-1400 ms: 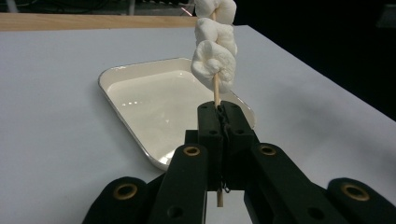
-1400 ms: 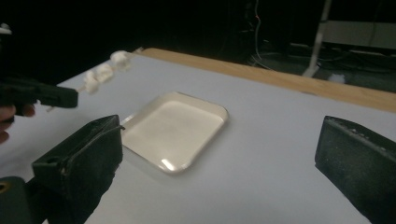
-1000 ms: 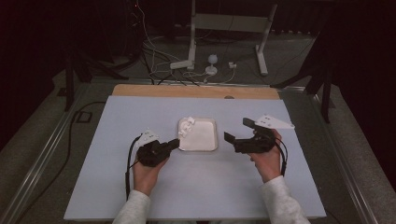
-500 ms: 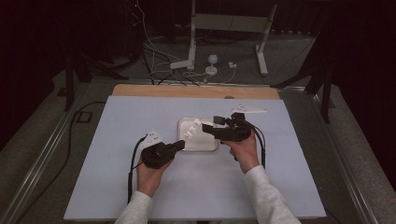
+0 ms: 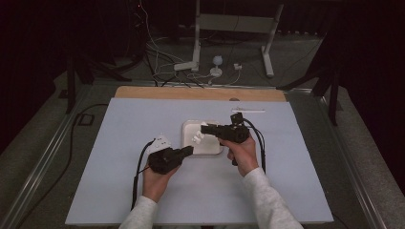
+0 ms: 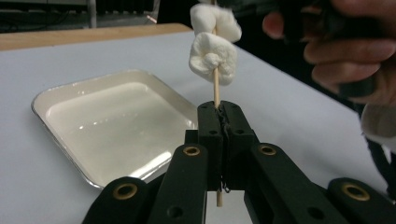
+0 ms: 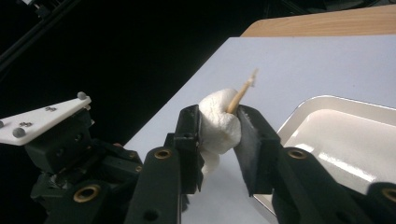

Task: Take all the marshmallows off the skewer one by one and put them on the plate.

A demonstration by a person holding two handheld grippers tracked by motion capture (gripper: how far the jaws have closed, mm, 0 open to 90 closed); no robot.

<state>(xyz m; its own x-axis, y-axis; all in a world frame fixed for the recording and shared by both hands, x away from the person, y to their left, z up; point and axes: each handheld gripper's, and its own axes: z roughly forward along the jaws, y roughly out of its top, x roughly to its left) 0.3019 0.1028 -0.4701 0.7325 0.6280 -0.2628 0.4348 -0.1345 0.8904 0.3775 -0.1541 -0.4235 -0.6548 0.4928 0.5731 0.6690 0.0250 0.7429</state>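
My left gripper (image 6: 219,106) is shut on a thin wooden skewer (image 6: 215,88) and holds it upright. Two white marshmallows are threaded on it, the lower marshmallow (image 6: 212,57) and the upper marshmallow (image 6: 215,18). My right gripper (image 7: 218,114) has just been closing, and its pads now squeeze the upper marshmallow (image 7: 219,128), with the skewer tip (image 7: 243,93) poking out above. From the high view, the left gripper (image 5: 190,150) sits at the near left corner of the white tray (image 5: 187,125), and the right gripper (image 5: 203,129) reaches in over it from the right.
The shallow white tray (image 6: 112,121) lies on a pale blue table cover (image 5: 119,191) and holds nothing. A wooden strip (image 5: 191,93) runs along the far table edge. A small white stick (image 5: 248,110) lies beyond the tray. Cables and stand legs (image 5: 196,62) are on the floor behind.
My right gripper has moved left from beside the tray to above it and its jaws have closed on the upper marshmallow. The left gripper has stayed almost in place with the skewer.
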